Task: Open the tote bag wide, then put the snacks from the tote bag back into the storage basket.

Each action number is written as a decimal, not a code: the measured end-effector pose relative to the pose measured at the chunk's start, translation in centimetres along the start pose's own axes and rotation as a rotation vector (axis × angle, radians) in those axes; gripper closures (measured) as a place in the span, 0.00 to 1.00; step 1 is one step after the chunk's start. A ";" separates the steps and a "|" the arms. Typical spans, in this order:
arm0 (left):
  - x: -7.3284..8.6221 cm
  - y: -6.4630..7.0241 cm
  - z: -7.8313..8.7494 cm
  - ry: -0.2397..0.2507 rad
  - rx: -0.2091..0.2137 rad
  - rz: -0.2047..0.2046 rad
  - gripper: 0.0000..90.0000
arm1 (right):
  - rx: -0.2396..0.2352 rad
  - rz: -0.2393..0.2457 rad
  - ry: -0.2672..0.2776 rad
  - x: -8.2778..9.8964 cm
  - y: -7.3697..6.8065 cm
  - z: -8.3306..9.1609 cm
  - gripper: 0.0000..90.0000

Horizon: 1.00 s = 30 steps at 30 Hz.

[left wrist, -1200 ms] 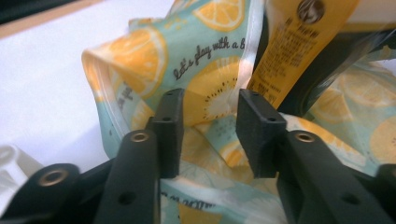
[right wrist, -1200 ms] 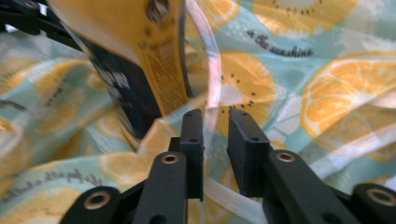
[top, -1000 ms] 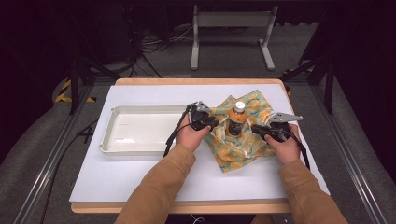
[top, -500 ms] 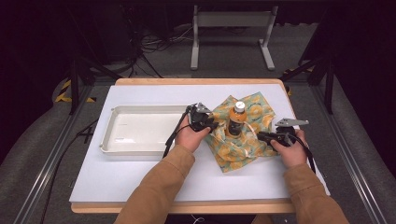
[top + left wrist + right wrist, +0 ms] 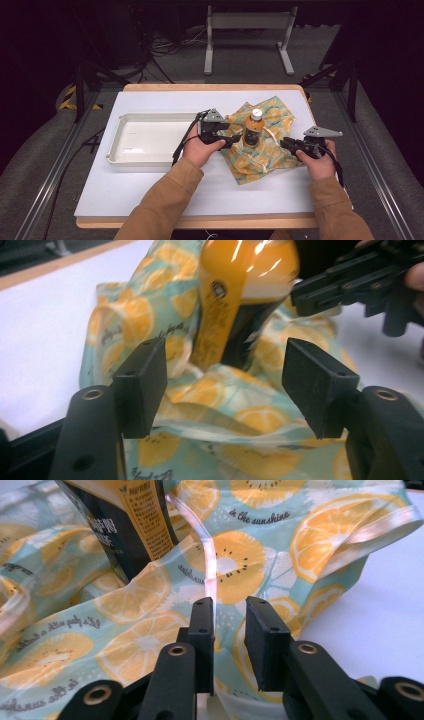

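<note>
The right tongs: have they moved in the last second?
Yes. The right tongs have drawn away from the bottle, rightward toward the table edge, their jaws just opening.

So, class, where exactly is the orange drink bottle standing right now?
In the high view the bottle stands upright inside the lemon-print bag, right of the white tray, between the left gripper and right gripper.

Overhead view plus two close gripper views
</note>
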<state>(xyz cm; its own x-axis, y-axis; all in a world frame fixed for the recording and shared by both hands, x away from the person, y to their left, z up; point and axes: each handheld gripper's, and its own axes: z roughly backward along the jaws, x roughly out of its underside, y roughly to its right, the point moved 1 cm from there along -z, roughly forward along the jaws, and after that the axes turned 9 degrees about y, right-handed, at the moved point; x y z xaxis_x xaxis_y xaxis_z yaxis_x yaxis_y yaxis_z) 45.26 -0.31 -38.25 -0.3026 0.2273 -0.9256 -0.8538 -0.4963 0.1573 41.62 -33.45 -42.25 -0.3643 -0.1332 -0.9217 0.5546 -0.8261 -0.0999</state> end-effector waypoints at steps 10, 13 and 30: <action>-1.9 1.1 0.9 0.061 0.090 -0.045 0.29 | -0.037 0.048 0.073 -0.4 -0.7 1.9 0.69; -2.5 1.0 1.2 0.091 0.112 -0.025 0.28 | -0.045 0.062 0.112 -0.8 -1.1 2.8 0.66; -4.7 0.1 0.2 0.172 0.115 0.006 0.24 | -0.106 0.100 0.238 -1.9 -3.1 5.1 0.53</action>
<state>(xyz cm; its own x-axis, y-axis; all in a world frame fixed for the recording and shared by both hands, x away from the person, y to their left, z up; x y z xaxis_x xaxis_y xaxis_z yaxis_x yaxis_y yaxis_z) 46.50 -1.28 -33.81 -0.2393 0.0738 -0.9681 -0.8978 -0.3964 0.1917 36.74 -33.41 -38.27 -0.1250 -0.0683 -0.9898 0.6586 -0.7518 -0.0313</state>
